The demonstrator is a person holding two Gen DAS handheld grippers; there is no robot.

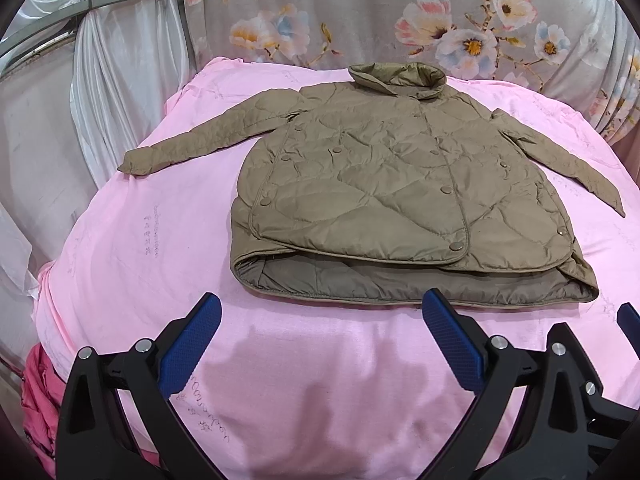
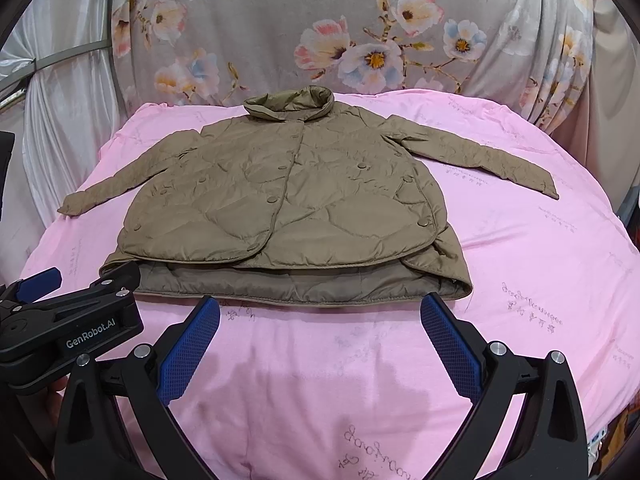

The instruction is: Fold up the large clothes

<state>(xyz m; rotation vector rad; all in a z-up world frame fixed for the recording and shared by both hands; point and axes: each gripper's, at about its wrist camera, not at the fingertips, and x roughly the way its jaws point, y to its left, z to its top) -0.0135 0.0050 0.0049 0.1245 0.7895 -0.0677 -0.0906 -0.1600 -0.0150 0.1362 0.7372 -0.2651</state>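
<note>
A brown quilted jacket (image 1: pixel 400 184) lies flat mid-bed on the pink sheet (image 1: pixel 320 380), sleeves spread; left gripper (image 1: pixel 322 312) and right gripper (image 2: pixel 320 314) fingers gape, empty, near its hem.

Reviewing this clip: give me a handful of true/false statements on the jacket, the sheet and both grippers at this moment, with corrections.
1. The jacket lies flat with both sleeves spread outward. True.
2. The jacket rests on a blue sheet. False: the sheet is pink.
3. The left gripper is shut on the hem. False: its fingers are spread wide, holding nothing, short of the hem.
4. The right gripper is open and empty. True.
5. The collar points toward the cameras. False: the collar is at the far end, near the floral cloth.
</note>
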